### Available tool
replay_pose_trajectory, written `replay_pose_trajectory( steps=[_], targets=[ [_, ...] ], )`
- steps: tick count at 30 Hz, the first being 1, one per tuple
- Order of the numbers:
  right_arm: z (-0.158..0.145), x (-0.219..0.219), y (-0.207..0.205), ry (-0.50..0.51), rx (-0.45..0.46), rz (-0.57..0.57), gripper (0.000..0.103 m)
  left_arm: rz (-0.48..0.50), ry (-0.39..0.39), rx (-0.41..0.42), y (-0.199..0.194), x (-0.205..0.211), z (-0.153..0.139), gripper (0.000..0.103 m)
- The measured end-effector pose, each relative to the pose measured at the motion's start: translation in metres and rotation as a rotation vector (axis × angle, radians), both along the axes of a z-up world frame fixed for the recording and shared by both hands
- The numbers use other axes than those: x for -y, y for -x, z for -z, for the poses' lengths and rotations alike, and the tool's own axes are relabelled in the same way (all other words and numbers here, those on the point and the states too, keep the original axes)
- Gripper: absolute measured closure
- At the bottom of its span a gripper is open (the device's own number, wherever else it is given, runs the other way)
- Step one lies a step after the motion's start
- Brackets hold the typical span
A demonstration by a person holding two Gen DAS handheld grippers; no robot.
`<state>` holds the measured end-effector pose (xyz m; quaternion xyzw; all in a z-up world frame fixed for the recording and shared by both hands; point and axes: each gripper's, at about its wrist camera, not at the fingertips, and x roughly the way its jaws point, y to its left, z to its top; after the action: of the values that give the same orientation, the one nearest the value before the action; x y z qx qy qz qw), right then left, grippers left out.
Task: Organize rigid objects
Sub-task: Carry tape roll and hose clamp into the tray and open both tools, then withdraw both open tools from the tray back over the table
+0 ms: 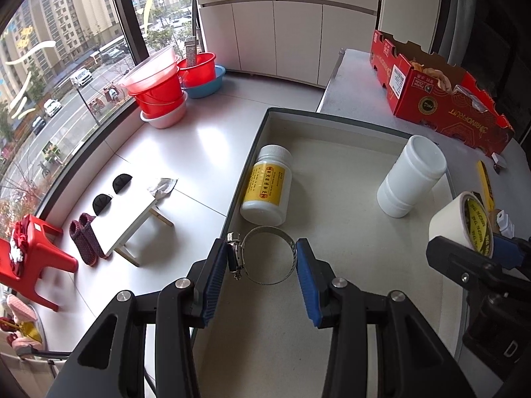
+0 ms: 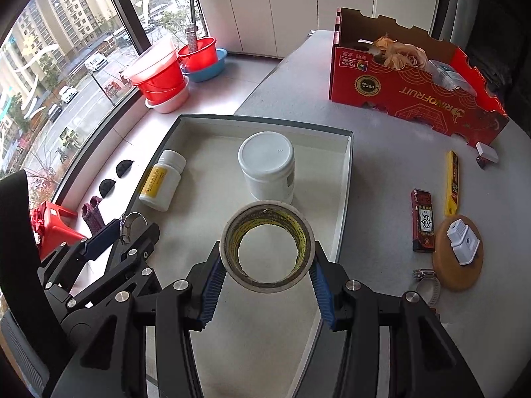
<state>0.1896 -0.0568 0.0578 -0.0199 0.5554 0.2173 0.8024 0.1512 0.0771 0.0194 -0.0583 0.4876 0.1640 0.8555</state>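
While over white tray (image 2: 345,179): left hand-held gripper (image 1: 264,258) clamped on steel hose clamp (image 1: 265,254), right hand-held gripper (image 2: 267,265) clamped on tape roll (image 2: 268,246); two white bottles (image 2: 267,165) ahead.

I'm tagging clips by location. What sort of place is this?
Probably a lived-in high-rise flat, in a window-side utility corner: stacked plastic basins, slippers beside a low stool, and apartment towers outside the window.

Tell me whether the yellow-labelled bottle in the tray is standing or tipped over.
Tipped over. The yellow-labelled bottle lies on its side on the tray floor, cap towards the far wall, near the left wall.
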Motion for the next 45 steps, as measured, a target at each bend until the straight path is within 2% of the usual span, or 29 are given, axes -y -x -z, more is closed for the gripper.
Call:
replay_pose_trajectory(
  steps=[16, 17, 18, 19, 20, 22, 25, 26, 31, 36, 45],
  targets=[
    [0.021, -0.004, -0.007, 0.015, -0.034, -0.015, 0.053, 0.020, 0.009, -0.029, -0.007, 0.003, 0.016, 0.058],
    [0.021, -0.004, -0.007, 0.006, -0.038, -0.016, 0.053, 0.022, -0.002, -0.022, -0.006, 0.004, 0.016, 0.054],
    [0.021, -0.003, -0.008, 0.003, -0.043, -0.016, 0.053, 0.025, -0.010, -0.019, -0.006, 0.005, 0.015, 0.043],
    [0.021, -0.002, -0.008, 0.004, -0.043, -0.014, 0.051, 0.035, -0.002, -0.011, -0.005, 0.006, 0.015, 0.037],
    [0.020, -0.001, -0.007, 0.005, -0.040, -0.012, 0.039, 0.043, 0.011, -0.006, -0.005, 0.007, 0.014, 0.026],
    [0.015, 0.003, -0.006, 0.003, -0.020, -0.008, 0.017, 0.046, 0.000, 0.004, -0.002, 0.011, 0.011, 0.021],
    [0.003, 0.011, 0.000, 0.004, 0.035, -0.006, 0.016, 0.066, -0.016, -0.004, 0.001, 0.018, 0.008, 0.009],
    [-0.001, 0.013, 0.002, 0.009, 0.045, -0.009, 0.016, 0.070, -0.018, 0.000, 0.003, 0.020, 0.007, 0.001],
    [-0.011, 0.038, 0.011, -0.002, 0.057, 0.031, 0.016, 0.066, -0.003, 0.025, 0.013, 0.026, 0.001, 0.000],
    [-0.015, 0.057, 0.016, -0.025, 0.036, 0.066, 0.016, 0.072, -0.034, 0.028, 0.017, 0.037, -0.006, 0.000],
    [-0.031, 0.068, 0.034, -0.042, 0.056, 0.060, 0.016, 0.077, -0.041, 0.057, 0.033, 0.049, -0.026, 0.000]
  ],
)
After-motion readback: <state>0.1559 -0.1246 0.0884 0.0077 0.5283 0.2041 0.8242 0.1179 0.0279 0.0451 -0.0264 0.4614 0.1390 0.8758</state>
